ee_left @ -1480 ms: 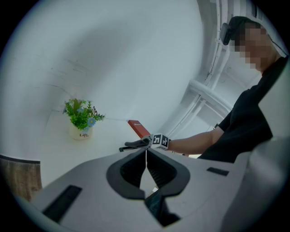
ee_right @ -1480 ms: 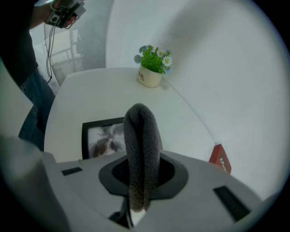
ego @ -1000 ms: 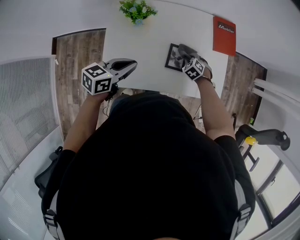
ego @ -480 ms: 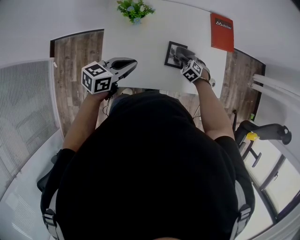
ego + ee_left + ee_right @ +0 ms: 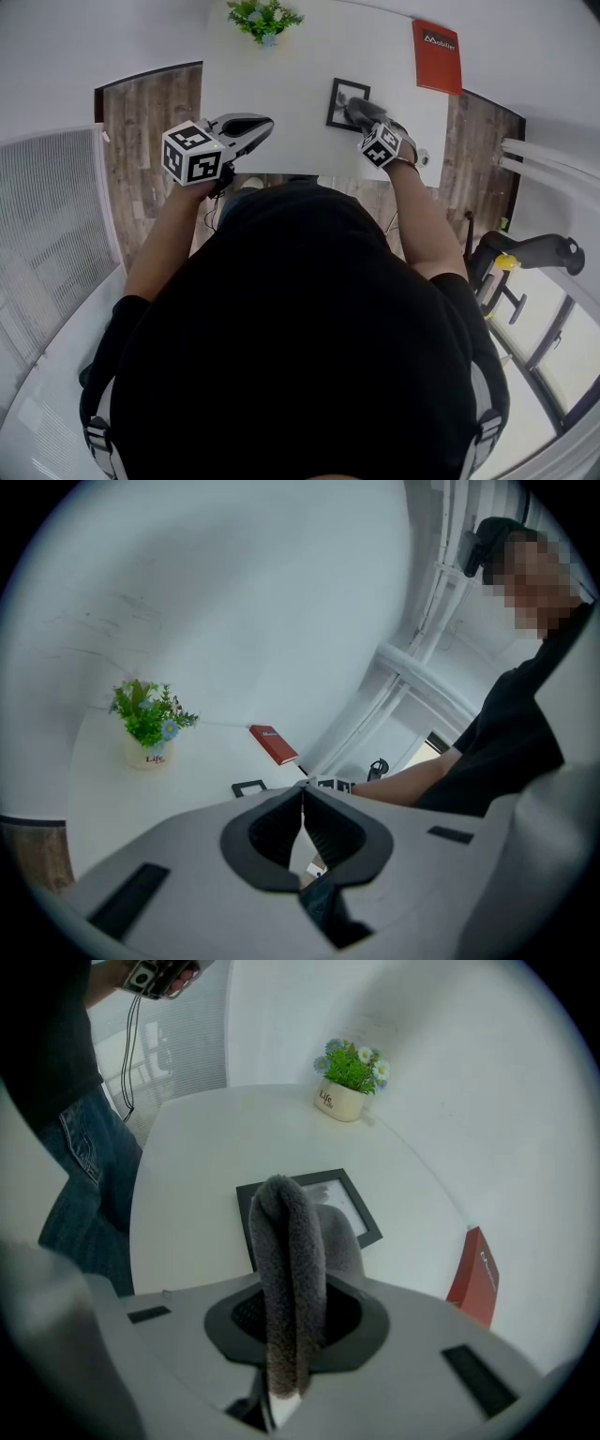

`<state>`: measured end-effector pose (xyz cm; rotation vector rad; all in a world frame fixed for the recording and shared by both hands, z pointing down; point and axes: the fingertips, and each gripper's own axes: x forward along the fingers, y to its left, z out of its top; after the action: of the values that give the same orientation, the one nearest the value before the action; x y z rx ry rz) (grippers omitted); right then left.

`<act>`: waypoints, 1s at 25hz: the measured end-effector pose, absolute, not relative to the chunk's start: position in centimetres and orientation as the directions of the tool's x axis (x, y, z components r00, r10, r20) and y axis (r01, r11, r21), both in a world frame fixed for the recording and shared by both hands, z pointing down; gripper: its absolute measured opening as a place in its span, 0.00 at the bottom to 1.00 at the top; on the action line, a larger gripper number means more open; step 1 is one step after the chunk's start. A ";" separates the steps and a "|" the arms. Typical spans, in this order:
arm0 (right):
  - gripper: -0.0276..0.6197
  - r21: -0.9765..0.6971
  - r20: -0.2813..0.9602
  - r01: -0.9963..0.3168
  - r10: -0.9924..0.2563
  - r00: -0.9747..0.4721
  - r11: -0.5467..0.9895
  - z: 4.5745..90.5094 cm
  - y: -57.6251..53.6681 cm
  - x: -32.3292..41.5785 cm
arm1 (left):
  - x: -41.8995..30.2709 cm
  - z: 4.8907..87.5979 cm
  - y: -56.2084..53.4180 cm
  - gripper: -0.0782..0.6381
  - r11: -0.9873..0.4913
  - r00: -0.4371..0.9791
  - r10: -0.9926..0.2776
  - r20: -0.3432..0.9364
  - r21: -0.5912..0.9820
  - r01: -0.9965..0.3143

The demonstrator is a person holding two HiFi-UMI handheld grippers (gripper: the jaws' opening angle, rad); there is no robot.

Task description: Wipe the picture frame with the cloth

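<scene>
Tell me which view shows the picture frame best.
The right gripper view: the picture frame lies close and large, partly behind the cloth. The head view shows it small, partly covered; the left gripper view, tiny.

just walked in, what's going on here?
A person stands at a white table with a gripper in each hand. The right gripper is shut on a grey cloth, held over the picture frame lying flat on the table; whether they touch is unclear. The left gripper is shut and empty, held at the table's near edge. A plant and a red book sit farther back.
</scene>
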<state>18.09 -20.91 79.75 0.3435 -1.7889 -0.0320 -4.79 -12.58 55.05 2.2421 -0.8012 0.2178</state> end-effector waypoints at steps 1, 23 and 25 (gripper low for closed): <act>0.11 0.204 0.947 -0.215 -0.248 -0.202 0.955 79.8 -20.7 18.1 | -4.8 55.1 -12.5 0.12 -0.538 0.793 -0.480 0.376 0.587 -0.604; 0.11 0.184 0.956 -0.270 -0.236 -0.174 0.945 79.9 -16.5 17.9 | -6.9 54.7 -11.4 0.12 -0.533 0.803 -0.494 0.334 0.613 -0.583; 0.11 0.182 0.957 -0.275 -0.235 -0.173 0.944 80.0 -16.2 18.0 | -7.0 54.7 -11.2 0.12 -0.533 0.802 -0.497 0.333 0.612 -0.584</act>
<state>17.99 -16.19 80.04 0.3829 -1.7595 0.0373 -7.01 -11.22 54.67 2.2403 -0.7933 0.1516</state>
